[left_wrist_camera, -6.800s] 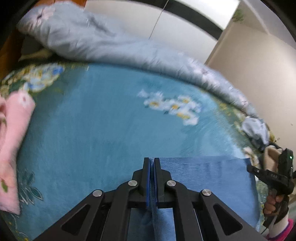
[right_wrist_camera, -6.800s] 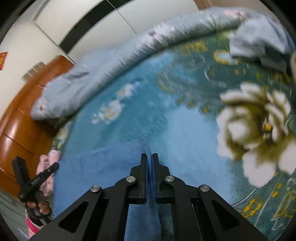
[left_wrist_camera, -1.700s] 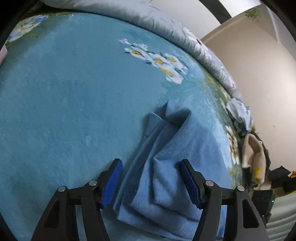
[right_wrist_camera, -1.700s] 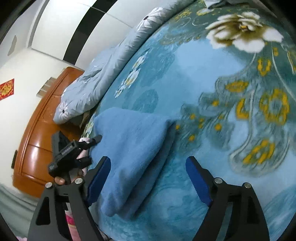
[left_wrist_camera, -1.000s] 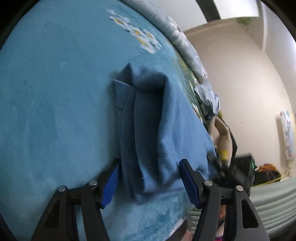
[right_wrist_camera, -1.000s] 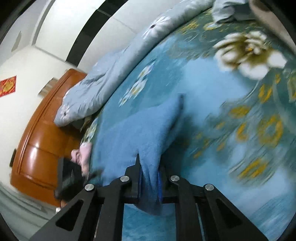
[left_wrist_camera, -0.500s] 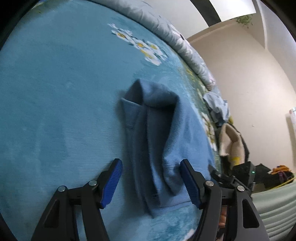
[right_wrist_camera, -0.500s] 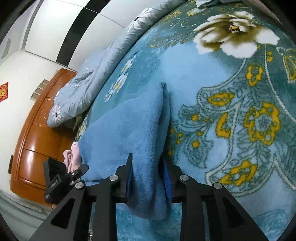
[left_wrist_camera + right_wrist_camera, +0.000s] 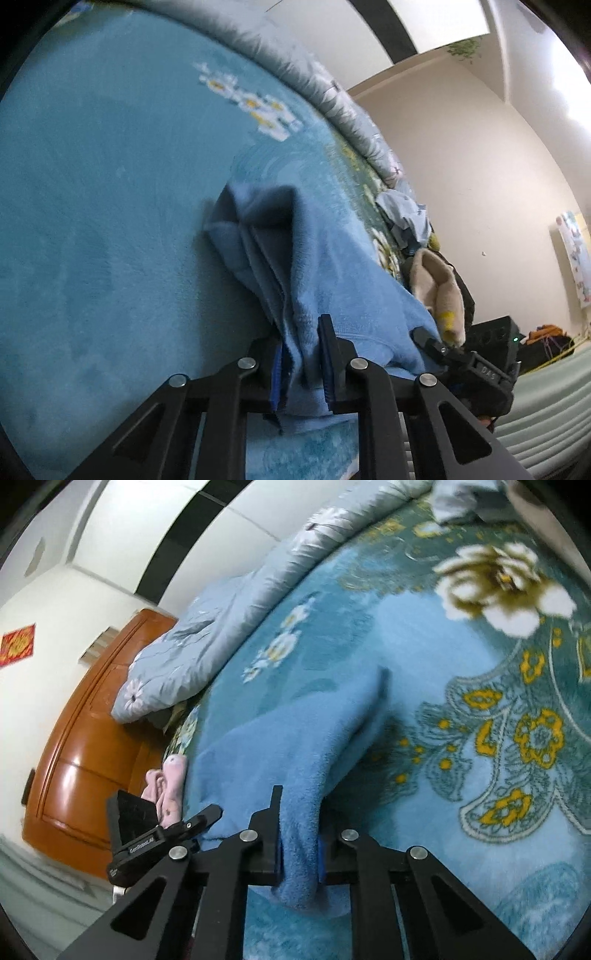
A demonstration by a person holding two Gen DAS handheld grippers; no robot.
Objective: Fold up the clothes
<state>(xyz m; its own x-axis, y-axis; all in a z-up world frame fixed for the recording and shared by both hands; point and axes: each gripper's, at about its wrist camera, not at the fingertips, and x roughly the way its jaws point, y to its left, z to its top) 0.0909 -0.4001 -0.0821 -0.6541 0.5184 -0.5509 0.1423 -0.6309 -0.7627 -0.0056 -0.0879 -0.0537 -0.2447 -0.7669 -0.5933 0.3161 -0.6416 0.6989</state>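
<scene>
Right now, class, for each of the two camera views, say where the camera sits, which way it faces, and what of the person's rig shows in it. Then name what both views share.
Left wrist: sits on the left gripper, looking along its fingers across the bed toward a beige wall; the right gripper shows at lower right.
Right wrist: sits on the right gripper, facing the wooden headboard and grey duvet; the left gripper shows at lower left.
Shared: the blue towel, pinched at its near edge by both grippers, on the floral blanket.

Garment (image 9: 332, 280) lies on bedspread (image 9: 110, 221), quilt (image 9: 236, 616) behind.
</scene>
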